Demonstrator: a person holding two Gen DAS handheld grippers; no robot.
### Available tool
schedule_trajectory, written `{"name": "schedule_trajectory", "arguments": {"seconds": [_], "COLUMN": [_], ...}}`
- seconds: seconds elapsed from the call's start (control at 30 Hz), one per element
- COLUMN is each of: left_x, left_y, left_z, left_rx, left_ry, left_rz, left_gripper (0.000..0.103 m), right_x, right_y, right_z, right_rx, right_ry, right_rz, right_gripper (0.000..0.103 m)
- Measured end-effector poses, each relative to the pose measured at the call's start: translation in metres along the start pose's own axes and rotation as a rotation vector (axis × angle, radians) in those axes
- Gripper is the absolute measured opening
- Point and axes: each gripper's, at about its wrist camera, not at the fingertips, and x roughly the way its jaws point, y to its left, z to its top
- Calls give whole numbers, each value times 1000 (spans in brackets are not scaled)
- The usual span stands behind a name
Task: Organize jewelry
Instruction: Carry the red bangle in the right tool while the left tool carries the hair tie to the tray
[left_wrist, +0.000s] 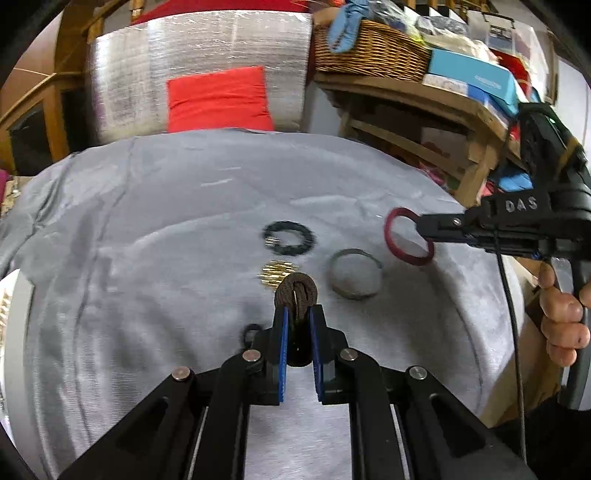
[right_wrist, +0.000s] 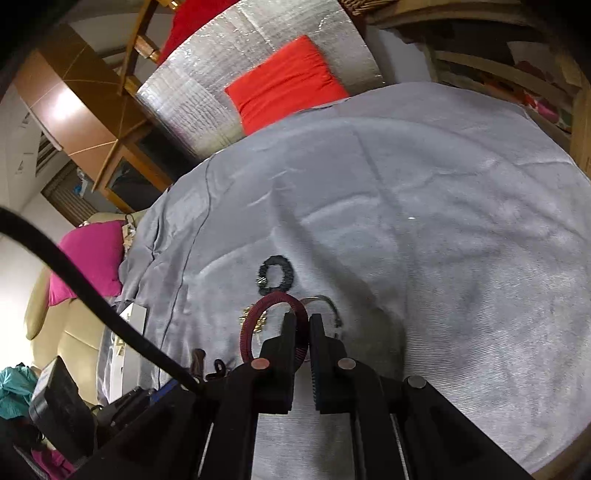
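My left gripper (left_wrist: 298, 314) is shut on a brown braided band (left_wrist: 295, 290) and holds it above the grey cloth (left_wrist: 166, 277). My right gripper (right_wrist: 302, 321) is shut on a dark red bangle (right_wrist: 255, 325); the bangle also shows in the left wrist view (left_wrist: 397, 236), held at the right. On the cloth lie a black ring-shaped bracelet (left_wrist: 289, 237), a silver-grey bangle (left_wrist: 355, 273) and a small gold piece (left_wrist: 275, 272). The black bracelet (right_wrist: 275, 274) and part of the silver bangle (right_wrist: 328, 304) show past the red bangle.
A small black ring (left_wrist: 251, 331) lies left of my left fingers. A white box (right_wrist: 129, 321) sits at the cloth's left edge. A red cushion (left_wrist: 218, 98), a silver foil panel (left_wrist: 199, 48) and a wooden shelf (left_wrist: 406, 92) with a wicker basket (left_wrist: 369, 48) stand behind.
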Motion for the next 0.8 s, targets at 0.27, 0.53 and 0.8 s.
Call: {"name": "schedule_trajectory", "arguments": {"seconds": [0.27, 0.53, 0.8], "left_x": [-13, -20, -33], "left_y": [28, 43, 63], "left_z": [-2, -2, -5], "left_rx": [-42, -69, -109], "left_ry": [-9, -16, -22], "left_rz": [62, 78, 102], "left_gripper": [12, 12, 12], "right_x": [16, 29, 42], "right_y": [24, 47, 74], "right_z": [-8, -15, -21], "right_rx": [-47, -83, -120], "right_ry": [26, 37, 42], "right_rz": [6, 13, 38], "right_gripper": [8, 8, 8]}}
